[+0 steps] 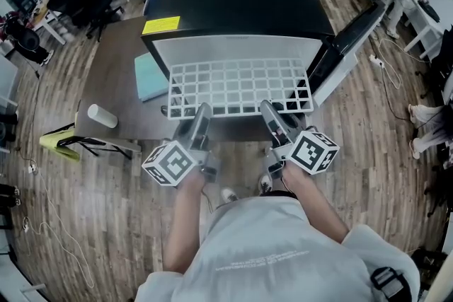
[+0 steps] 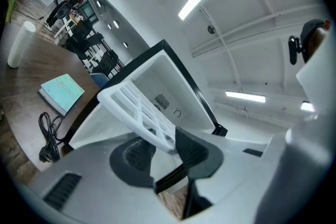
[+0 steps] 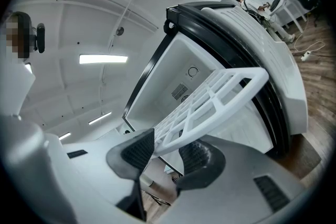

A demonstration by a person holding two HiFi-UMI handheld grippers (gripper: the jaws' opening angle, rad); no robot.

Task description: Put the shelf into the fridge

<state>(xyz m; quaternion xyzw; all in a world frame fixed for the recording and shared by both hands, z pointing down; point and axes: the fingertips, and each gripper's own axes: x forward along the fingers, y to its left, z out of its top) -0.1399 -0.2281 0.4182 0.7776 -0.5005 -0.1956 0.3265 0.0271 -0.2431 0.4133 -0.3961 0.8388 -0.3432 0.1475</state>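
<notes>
White grid shelf (image 1: 241,87) lies flat at the mouth of the fridge (image 1: 241,0), at 12 o'clock from you. Your left gripper (image 1: 203,112) has the near rim at the shelf's 7 o'clock, jaws partway apart and pads pressed on the rim. Your right gripper (image 1: 267,109) grips the same rim at 5 o'clock, about as wide. Long axis runs 9 to 3. Far edge points to 12, toward the fridge opening.

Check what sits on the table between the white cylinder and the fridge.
A teal book lies flat on the table, between the white cylinder and the open fridge. The head view shows this, and so does the left gripper view.
</notes>
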